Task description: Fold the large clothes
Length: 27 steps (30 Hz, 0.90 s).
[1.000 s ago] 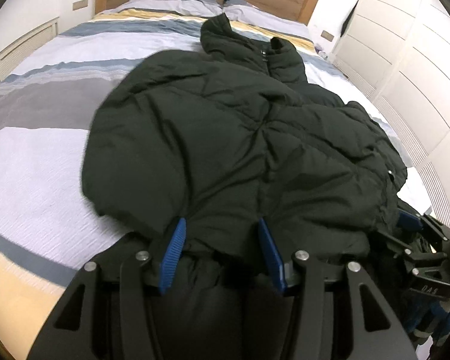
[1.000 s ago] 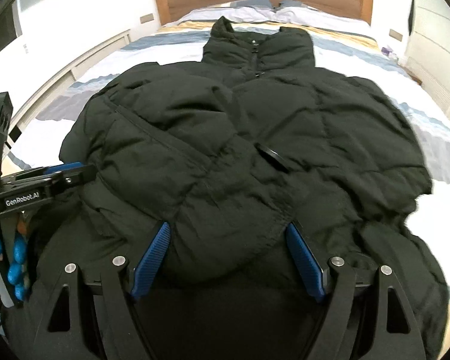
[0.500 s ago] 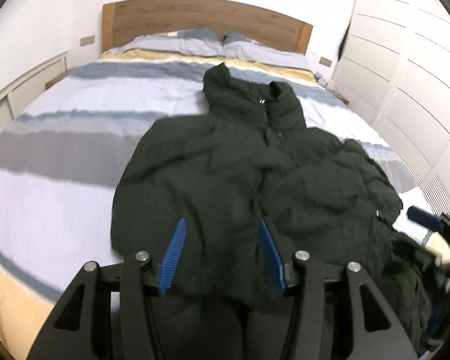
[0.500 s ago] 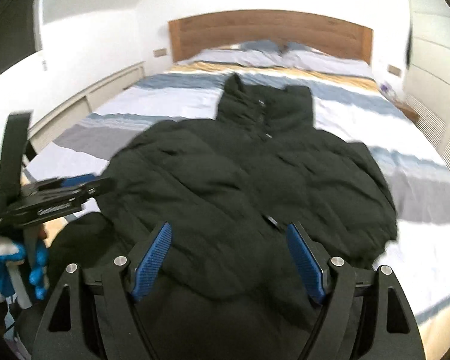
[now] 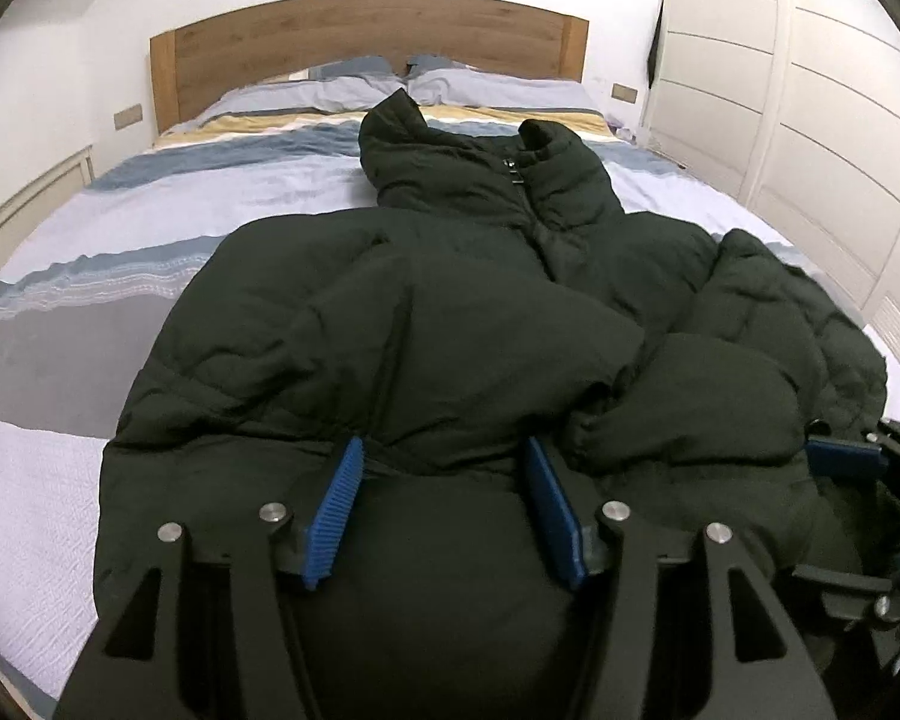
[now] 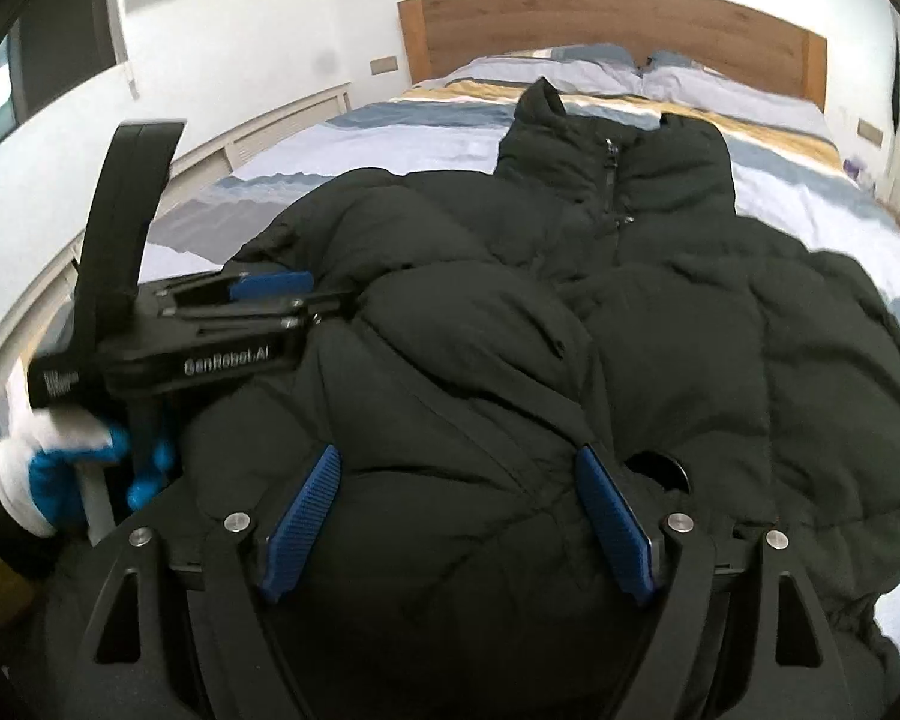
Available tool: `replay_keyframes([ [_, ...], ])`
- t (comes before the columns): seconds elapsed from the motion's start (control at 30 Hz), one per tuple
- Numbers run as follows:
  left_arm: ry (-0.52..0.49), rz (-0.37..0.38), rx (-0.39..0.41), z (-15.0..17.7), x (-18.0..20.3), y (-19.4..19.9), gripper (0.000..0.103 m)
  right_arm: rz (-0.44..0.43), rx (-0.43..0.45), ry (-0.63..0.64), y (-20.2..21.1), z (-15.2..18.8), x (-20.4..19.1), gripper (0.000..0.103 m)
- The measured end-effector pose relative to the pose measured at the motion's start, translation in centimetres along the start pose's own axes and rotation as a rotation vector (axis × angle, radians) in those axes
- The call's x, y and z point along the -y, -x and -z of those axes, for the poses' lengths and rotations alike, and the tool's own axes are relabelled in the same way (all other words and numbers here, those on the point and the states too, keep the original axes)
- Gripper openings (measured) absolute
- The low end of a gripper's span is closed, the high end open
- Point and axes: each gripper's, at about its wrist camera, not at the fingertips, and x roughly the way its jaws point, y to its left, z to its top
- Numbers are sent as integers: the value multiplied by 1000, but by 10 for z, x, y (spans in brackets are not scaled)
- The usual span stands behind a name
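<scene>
While both grippers, left (image 5: pixel 444 510) marked "GenRobot.AI" and right (image 6: pixel 459 516), grip the jacket (image 5: pixel 450 312), left's jaws have just widened.

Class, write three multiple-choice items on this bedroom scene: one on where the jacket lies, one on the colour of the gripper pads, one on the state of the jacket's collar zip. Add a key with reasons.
1. Where does the dark puffer jacket lie?
A. on the striped bed
B. on the floor
C. in the wardrobe

2. What colour are the left gripper pads?
A. red
B. blue
C. white

3. How is the zip at the collar?
A. fully undone
B. closed
C. torn off

Key: 1 A, striped bedding surrounds it; 2 B, both ribbed pads are blue; 3 B, the collar halves meet along the zip.
</scene>
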Motion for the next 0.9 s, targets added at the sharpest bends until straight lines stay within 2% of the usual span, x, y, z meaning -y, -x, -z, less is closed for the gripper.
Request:
replay_keyframes([
  [0.43, 14, -25, -57, 4, 2, -4, 59, 64, -67, 22, -2, 6, -7, 80],
  [0.9, 21, -38, -184, -7, 1, -6, 62, 22, -203, 14, 16, -1, 5, 80],
])
